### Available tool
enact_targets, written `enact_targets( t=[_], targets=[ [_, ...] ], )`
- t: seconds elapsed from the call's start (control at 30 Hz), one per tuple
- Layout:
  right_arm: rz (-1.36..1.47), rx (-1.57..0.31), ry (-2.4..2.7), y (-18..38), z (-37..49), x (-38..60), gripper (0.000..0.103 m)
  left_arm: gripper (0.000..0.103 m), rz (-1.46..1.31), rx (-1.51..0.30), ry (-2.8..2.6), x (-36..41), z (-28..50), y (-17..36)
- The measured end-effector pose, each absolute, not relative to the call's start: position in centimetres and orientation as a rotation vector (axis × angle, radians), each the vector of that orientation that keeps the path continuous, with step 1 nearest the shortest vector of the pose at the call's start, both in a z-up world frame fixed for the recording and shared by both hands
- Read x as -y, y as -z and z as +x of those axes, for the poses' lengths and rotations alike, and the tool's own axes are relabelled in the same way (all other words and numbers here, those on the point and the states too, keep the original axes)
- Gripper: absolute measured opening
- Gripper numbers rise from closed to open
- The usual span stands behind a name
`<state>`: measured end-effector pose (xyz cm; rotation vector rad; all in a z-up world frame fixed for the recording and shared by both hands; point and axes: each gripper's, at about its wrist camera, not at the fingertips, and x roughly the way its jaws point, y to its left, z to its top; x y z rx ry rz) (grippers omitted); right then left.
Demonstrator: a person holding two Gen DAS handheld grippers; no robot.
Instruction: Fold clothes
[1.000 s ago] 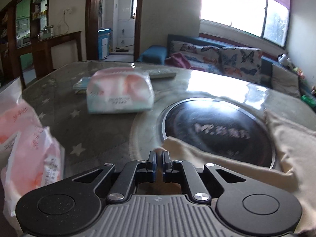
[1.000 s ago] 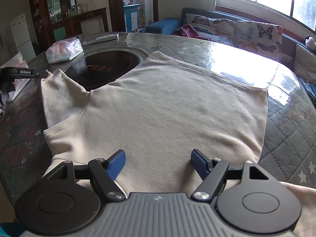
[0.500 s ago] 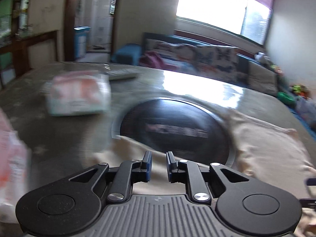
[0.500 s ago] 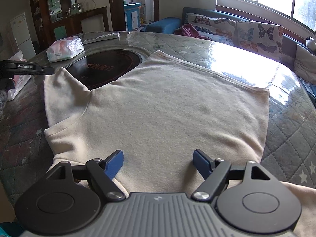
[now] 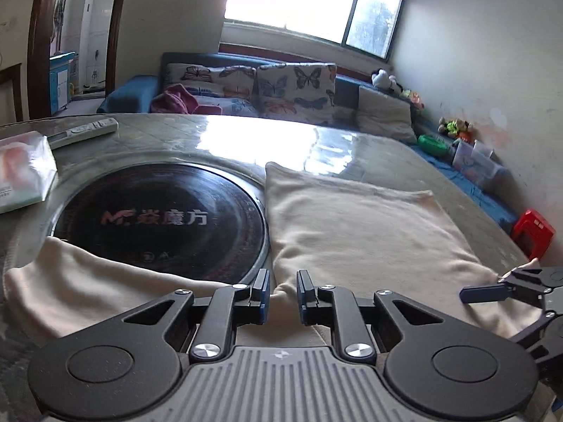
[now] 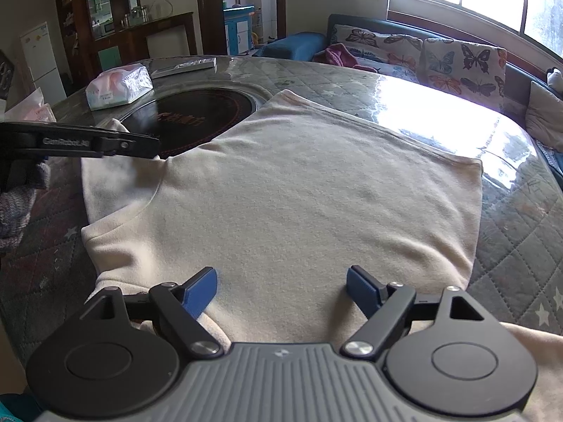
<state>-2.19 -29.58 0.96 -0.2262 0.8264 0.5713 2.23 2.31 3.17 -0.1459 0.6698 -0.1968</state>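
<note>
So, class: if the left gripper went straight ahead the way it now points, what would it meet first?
Most likely the cream fabric T-shirt: the left gripper, jaws slightly apart, sits low over it. Beyond lies the round black glass hob, though depth is hard to judge.

A round black hob [image 5: 165, 218] is set into the table [image 6: 520, 218], toward its far-left part. A tissue pack [image 6: 119, 86] is placed just beyond the hob's left rim, and a remote [image 6: 184, 66] is laid behind it near the table's far edge. A pink packet [image 6: 35, 112] is seen at the left edge. Past the far edge, a blue sofa [image 5: 140, 95] is lined with butterfly cushions [image 5: 295, 88], and a pink cloth [image 5: 179, 100] is heaped on it. A red stool [image 5: 533, 228] is stood by the right wall.
</note>
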Motion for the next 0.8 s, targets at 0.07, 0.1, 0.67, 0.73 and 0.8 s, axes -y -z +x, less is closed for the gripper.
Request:
enact_targets(
  t=[0.07,0.1,0.67,0.73,0.8],
  targets=[
    [-0.222,-0.826,-0.571,-1.0,-2.2,29.6,0.084,0.018,-0.129,-0.7,0.169,-2.0,2.8,-2.7],
    [-0.221,-0.826,-0.572,-1.0,-2.2,29.6,0.084,0.018,-0.12,-0.71,0.159,-1.9,2.8,-2.4],
    [-0.209,-0.822,-0.587,-0.9,-2.1,29.8,0.088,0.019,-0.178,-0.708,0.218,-0.2,5.6,-3.5],
    [-0.207,-0.821,-0.59,-0.9,-2.1,29.8,0.089,0.019,-0.185,-0.727,0.23,0.0,6.3,-3.1],
    [-0.205,-0.821,-0.593,-0.8,-2.0,29.8,0.09,0.02,-0.183,-0.749,0.233,0.1,6.7,-2.6]
  ],
)
